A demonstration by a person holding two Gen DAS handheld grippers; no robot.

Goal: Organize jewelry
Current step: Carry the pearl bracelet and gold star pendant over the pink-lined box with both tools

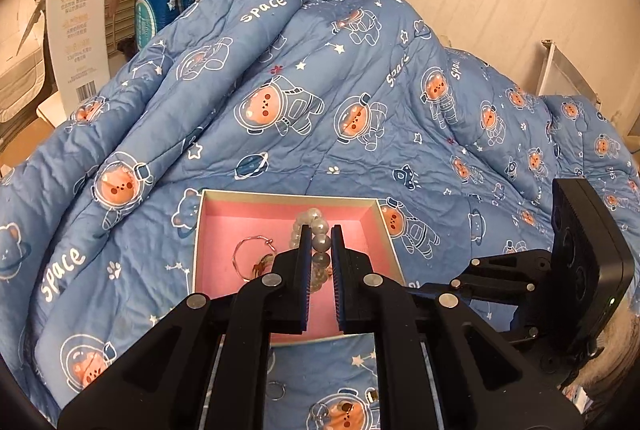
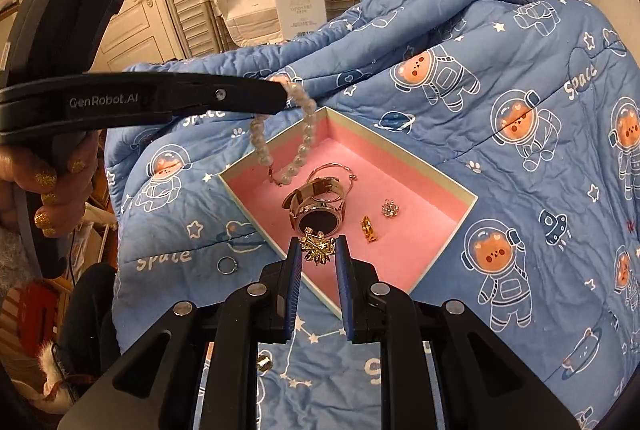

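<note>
A shallow box (image 2: 420, 166) with a pink lining sits on a blue quilt (image 2: 520, 90) printed with astronaut bears; all positions below are given relative to this box.

Left gripper (image 2: 285, 92): held in a person's hand (image 2: 52, 186) beyond the box's far-left rim, its fingers clenched on one end of a pearl bracelet (image 2: 304, 134). The bracelet hangs as a loop from the fingertips, its lower beads reaching down over the box's far-left corner; whether they touch the lining cannot be told. In the left wrist view the same beads (image 1: 320, 242) run between the two fingers (image 1: 304, 250).

Right gripper (image 2: 318, 250): poised above the box's near corner, fingers closed on a small gold floral brooch (image 2: 318, 250).

Inside the box: a gold watch (image 2: 320, 208) with a dark dial near the middle; a thin bangle (image 2: 340, 170) behind the watch; a gold clip-shaped piece (image 2: 369, 228) and a small crystal stud (image 2: 388, 208) to the right of the watch. The left wrist view also shows a thin hoop with a charm (image 1: 252, 260) on the lining.

Outside the box, on the quilt: a silver ring (image 2: 227, 264) off the box's left side, and a small gold piece (image 2: 264, 361) in front of the near corner.
</note>
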